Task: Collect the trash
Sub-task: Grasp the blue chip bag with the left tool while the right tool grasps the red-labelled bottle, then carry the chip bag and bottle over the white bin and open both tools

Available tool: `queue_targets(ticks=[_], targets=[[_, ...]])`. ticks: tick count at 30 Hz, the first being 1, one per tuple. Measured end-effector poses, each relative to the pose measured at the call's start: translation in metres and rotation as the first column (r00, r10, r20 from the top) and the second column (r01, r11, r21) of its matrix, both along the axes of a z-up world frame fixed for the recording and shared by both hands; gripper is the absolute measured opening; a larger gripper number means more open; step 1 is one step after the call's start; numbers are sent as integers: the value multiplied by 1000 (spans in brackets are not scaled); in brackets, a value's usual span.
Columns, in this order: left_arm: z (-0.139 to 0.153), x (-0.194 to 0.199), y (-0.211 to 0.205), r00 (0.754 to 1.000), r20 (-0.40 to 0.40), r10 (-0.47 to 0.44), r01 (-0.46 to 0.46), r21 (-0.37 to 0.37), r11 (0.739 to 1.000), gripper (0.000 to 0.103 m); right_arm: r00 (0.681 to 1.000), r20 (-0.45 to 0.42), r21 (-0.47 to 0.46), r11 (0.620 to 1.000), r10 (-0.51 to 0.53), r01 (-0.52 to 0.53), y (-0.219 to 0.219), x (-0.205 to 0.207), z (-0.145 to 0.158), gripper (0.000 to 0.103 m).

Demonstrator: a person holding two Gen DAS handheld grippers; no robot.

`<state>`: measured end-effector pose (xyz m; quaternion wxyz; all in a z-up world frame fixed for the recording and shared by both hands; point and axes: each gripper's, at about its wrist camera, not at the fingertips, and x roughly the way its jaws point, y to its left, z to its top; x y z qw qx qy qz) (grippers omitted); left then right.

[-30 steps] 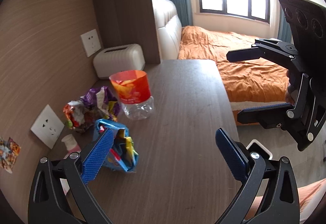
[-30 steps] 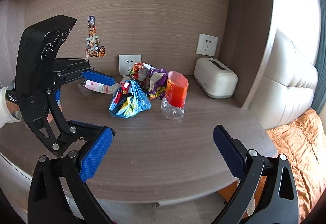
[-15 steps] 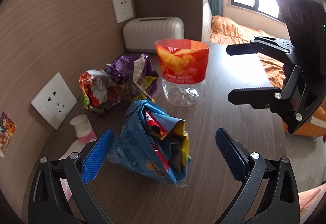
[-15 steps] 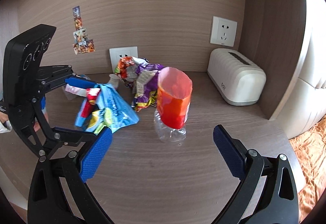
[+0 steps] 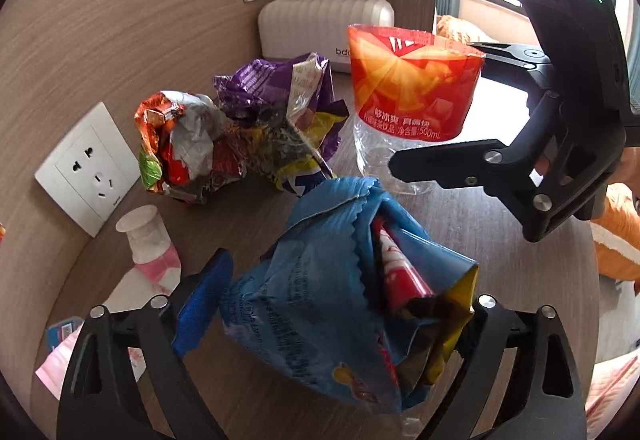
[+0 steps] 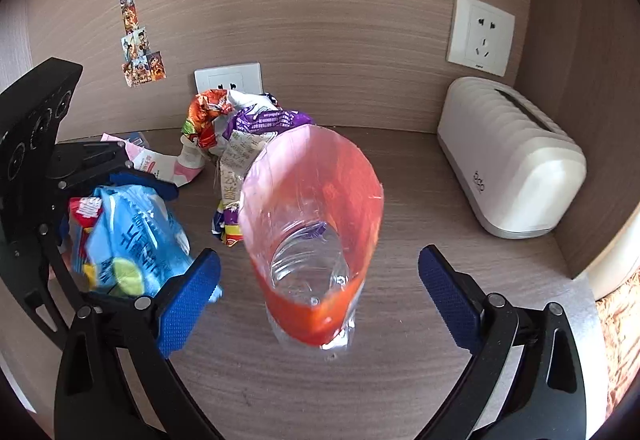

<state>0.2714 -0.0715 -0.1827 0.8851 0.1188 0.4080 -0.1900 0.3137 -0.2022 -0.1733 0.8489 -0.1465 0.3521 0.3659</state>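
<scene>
Both grippers had dropped in on the trash since a second earlier. My left gripper [image 5: 332, 300] straddled the blue bag [image 5: 336, 304], its jaws closing with the bag between them; whether the pads pressed it yet I could not tell. Right of the bag stood the cut bottle [image 6: 316, 240], upright on the desk [image 6: 420, 368], between the closing jaws of my right gripper [image 6: 316, 288], pads clear of it. Behind the bag lay the purple wrapper [image 5: 280, 112] and orange wrapper [image 5: 176, 144], touching each other, near the wall. A white toaster [image 6: 512, 160] sat farther right, well apart.
</scene>
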Motion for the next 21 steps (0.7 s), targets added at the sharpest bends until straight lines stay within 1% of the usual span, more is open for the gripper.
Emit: queue_targets(ticks=[1,2,3,6,9,14,17,21], targets=[[0,0,1,1000,1,1,-1,-5,1000,88,1000,-13,6,1000,5,-5,1,1,-2,86],[0,-1,1,1000,1,2,-2,-9,1000,87,1000,-26,3,1000,6,-6,1,2,-5,62],[0,-3,2,1000,-3,2,-2,-19,1000,86,999,-37,-3,1000,1,-1,1,3,-7,47],[4,-7,4,1000,-6,0,0,-24,1000,84,999,-40,8,1000,-5,6,-2,0,-6,46],[17,-14,4,1000,17,-18,19,-21,1000,84,1000,-20,26,1000,-6,7,-8,-10,4,46],[47,-30,1,995,74,-68,69,-10,998,84,999,43,42,999,-6,4,-18,-38,38,46],[64,-44,-3,988,111,-111,112,0,994,84,997,80,43,999,-11,8,-21,-56,59,46],[80,-69,-11,975,145,-171,170,15,985,84,991,129,41,999,-37,32,-29,-87,85,46]])
